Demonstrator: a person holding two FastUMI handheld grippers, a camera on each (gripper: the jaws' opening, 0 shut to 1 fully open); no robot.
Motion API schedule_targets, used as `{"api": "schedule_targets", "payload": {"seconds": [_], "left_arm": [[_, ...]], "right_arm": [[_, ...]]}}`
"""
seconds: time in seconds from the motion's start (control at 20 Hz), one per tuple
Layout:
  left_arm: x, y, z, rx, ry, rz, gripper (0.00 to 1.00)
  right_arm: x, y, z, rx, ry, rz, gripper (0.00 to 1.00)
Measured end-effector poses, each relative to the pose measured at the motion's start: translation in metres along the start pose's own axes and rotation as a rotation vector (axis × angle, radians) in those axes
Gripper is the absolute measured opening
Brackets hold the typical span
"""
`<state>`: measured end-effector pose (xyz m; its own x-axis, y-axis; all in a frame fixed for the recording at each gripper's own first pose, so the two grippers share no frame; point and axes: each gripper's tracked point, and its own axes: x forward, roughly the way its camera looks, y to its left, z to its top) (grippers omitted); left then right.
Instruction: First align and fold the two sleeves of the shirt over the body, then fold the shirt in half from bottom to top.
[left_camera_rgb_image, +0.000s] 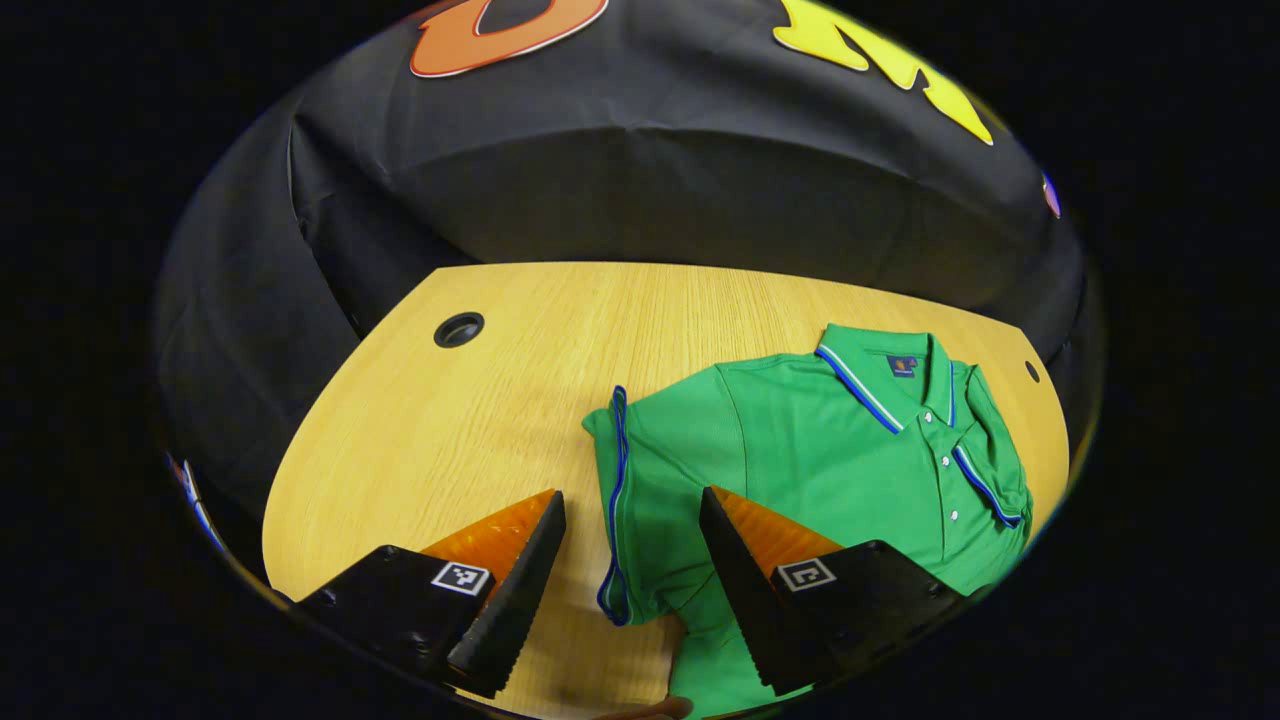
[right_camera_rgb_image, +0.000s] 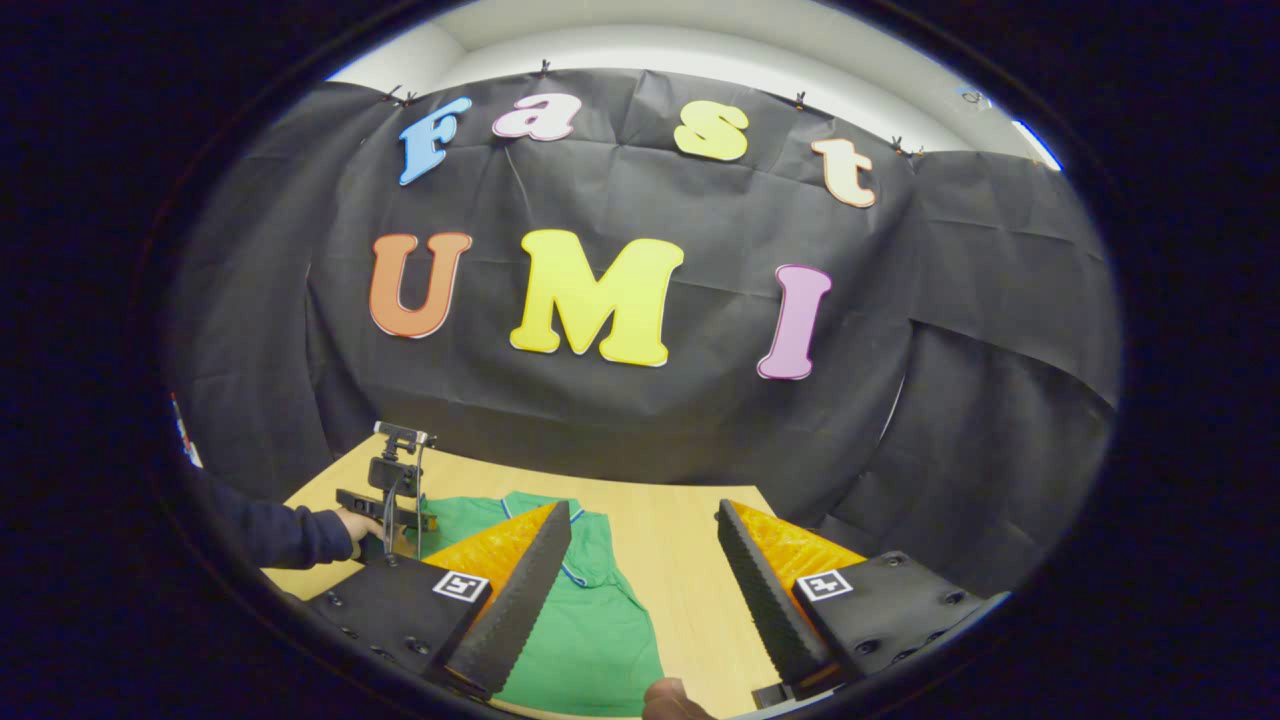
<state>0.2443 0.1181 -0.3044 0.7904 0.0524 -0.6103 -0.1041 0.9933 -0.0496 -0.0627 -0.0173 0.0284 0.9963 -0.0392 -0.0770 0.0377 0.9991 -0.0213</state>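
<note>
Green polo shirt (left_camera_rgb_image: 850, 450) lying flat, front up, on the wooden table (left_camera_rgb_image: 450, 430), collar toward the far wall. Left sleeve (left_camera_rgb_image: 640, 500) spread out sideways, blue-piped cuff edge toward the bare wood; the other sleeve seemingly already tucked over the body beside the placket. Soft knit, light, limp: likely to drape and drag, so best pinched through a single layer at the cuff hem and lifted before carrying across. Left gripper (left_camera_rgb_image: 630, 540) spread wide, straddling that sleeve, holding nothing. Right gripper (right_camera_rgb_image: 645, 560) likewise wide and empty, raised above the shirt's near part.
</note>
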Motion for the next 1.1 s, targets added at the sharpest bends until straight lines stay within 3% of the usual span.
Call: {"api": "schedule_targets", "payload": {"seconds": [0.2,0.25,0.35,0.4,0.5,0.6,0.65,0.95,1.1], "left_arm": [[0.005,0.006,-0.005,-0.083,0.048,-0.007,0.77],[0.006,0.008,-0.006,-0.099,0.059,-0.009,0.78],[0.005,0.008,-0.008,-0.122,0.081,-0.014,0.66],[0.008,0.008,-0.006,-0.115,0.075,-0.023,0.71],[0.009,0.007,-0.006,-0.083,0.083,-0.026,0.58],[0.012,0.01,-0.005,-0.06,0.097,-0.019,0.56],[0.013,0.012,-0.005,-0.052,0.103,-0.015,0.42],[0.016,0.017,-0.003,-0.028,0.152,-0.011,0.07],[0.013,0.015,-0.002,0.003,0.166,-0.024,0.04]], "right_arm": [[0.003,-0.002,-0.014,0.042,0.046,-0.048,0.95],[0.003,-0.001,-0.021,0.054,0.069,-0.052,0.96],[0.003,0.002,-0.026,0.07,0.088,-0.066,0.96],[0.003,0.005,-0.024,0.07,0.083,-0.067,0.97],[0.004,0.009,-0.018,0.054,0.066,-0.061,0.94],[0.007,0.013,-0.014,0.043,0.053,-0.047,0.97],[0.009,0.015,-0.013,0.036,0.049,-0.036,0.97],[0.012,0.007,-0.01,0.046,0.04,-0.021,0.96],[0.013,0.005,-0.013,0.054,0.04,-0.015,0.96]]}}
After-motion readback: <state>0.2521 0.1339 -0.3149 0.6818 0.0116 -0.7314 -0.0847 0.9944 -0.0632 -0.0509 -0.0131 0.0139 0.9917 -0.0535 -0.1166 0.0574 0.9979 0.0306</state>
